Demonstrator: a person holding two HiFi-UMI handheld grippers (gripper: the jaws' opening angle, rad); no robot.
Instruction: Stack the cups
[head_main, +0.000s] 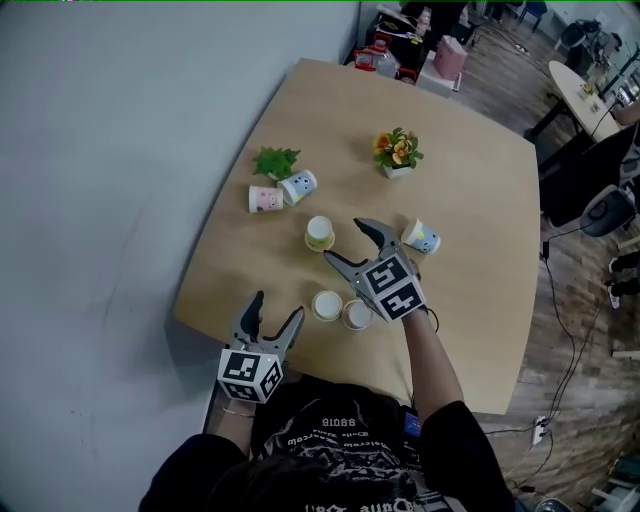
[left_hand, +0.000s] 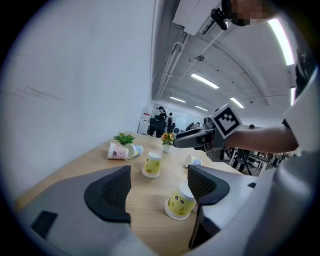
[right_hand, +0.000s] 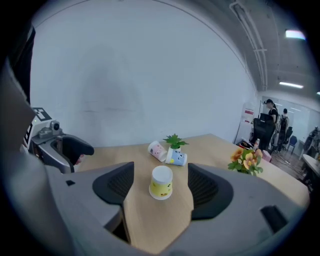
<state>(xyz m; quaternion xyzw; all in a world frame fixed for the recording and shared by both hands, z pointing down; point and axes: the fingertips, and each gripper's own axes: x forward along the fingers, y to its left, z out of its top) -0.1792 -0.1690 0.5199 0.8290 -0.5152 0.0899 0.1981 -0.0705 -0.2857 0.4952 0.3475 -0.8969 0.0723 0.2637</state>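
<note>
Jaws stand wide apart and empty on both: left gripper (head_main: 278, 305) at the desk (head_main: 480, 300) edge, right gripper (head_main: 345, 240) just beside an upturned yellow cup (head_main: 320, 233); other cups (head_main: 265, 198) lie scattered around.

Open-plan office, wooden meeting table (head_main: 480, 300) against a plain wall (head_main: 120, 150) at left, plank floor (head_main: 595, 310) with trailing cables (head_main: 571, 360) at right, swivel chair (head_main: 607, 208) and round table (head_main: 577, 92) upper right, ceiling strip lights (left_hand: 205, 81), people (right_hand: 274, 116) standing far back
</note>
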